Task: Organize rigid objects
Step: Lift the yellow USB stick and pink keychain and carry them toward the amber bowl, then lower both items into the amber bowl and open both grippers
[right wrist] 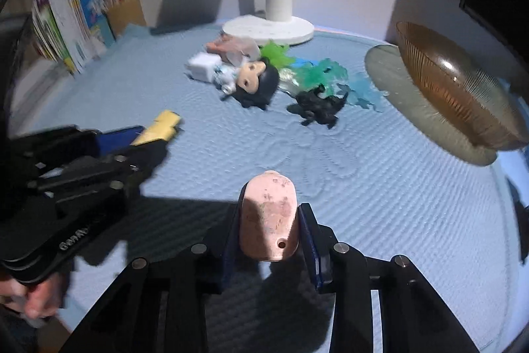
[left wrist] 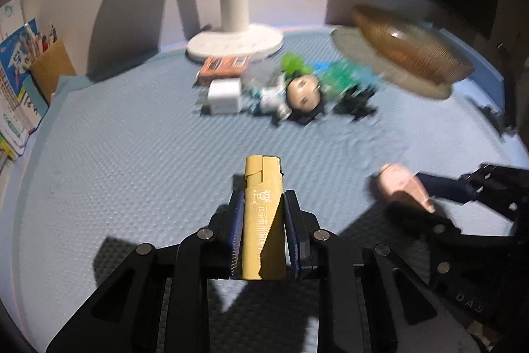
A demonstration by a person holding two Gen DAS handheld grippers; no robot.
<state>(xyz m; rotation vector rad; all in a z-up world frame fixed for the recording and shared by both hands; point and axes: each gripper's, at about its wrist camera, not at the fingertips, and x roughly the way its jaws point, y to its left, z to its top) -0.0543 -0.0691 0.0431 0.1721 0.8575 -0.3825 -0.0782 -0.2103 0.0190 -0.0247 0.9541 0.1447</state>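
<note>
Two grippers, each loaded. Left gripper [left wrist: 261,204]: pads pinching a tan lighter [left wrist: 263,214] upright, its cap end standing past the fingertips. Right gripper [right wrist: 269,220]: clamped on a pink oval piece [right wrist: 269,215], likewise overhanging the tips.

Risk: both pieces are smooth and held low on their bodies; a quick swing could twist either out of the pads onto the blue mat [left wrist: 132,154].

Mid-mat, toward the far edge: white charger cube [left wrist: 224,95], black-haired figurine [left wrist: 299,96], black toy creature [right wrist: 319,108], green and blue plastic bits [right wrist: 325,71].

Far right edge: amber ribbed bowl [right wrist: 453,85], tilted.

Far edge: white lamp base [left wrist: 234,42].
</note>
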